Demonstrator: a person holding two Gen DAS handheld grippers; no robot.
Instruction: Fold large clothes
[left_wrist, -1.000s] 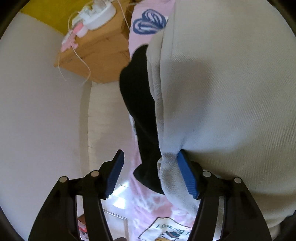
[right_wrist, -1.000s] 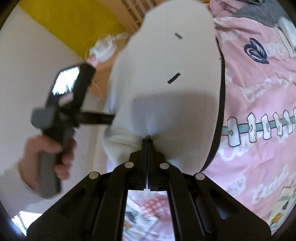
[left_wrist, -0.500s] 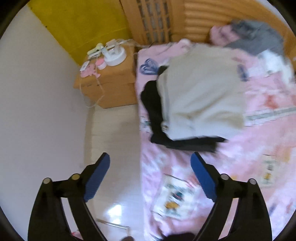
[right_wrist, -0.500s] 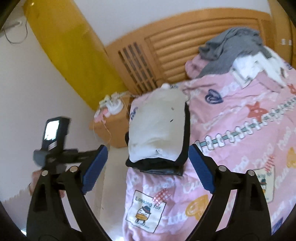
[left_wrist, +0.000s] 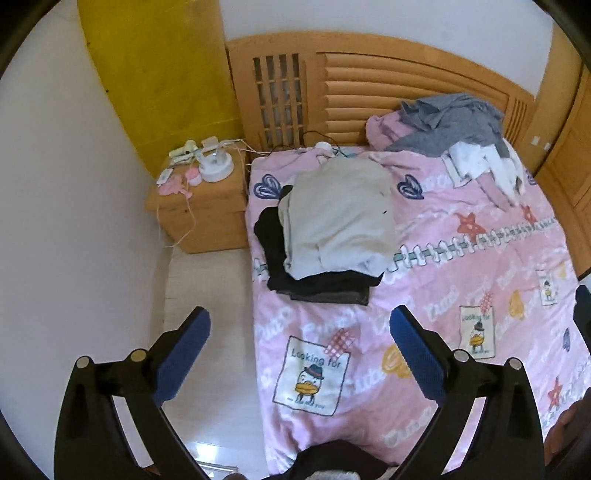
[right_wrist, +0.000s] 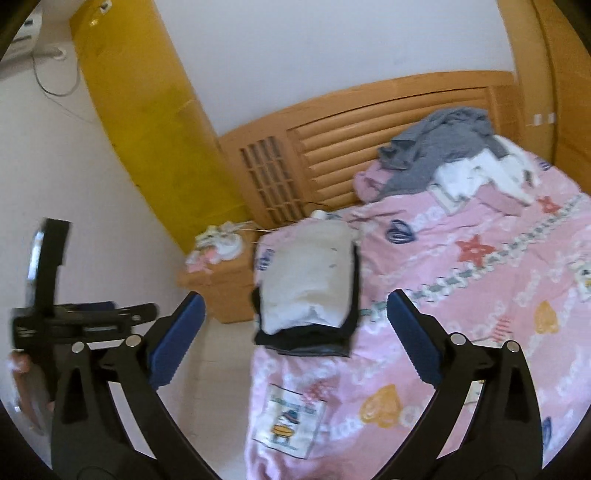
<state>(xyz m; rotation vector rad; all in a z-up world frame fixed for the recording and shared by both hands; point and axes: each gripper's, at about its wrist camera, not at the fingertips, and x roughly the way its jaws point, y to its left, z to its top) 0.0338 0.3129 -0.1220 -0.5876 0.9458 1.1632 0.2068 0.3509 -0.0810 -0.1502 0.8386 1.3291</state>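
Two unfolded garments heaped by headboard, nightstand alongside.

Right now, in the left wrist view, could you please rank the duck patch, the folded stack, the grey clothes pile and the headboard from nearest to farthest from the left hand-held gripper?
1. Duck patch: on the pink cover, just ahead between the fingers of the left hand-held gripper.
2. Folded stack: mid-bed, near its left edge.
3. Grey clothes pile: far right, by the pillow.
4. Headboard: behind everything.
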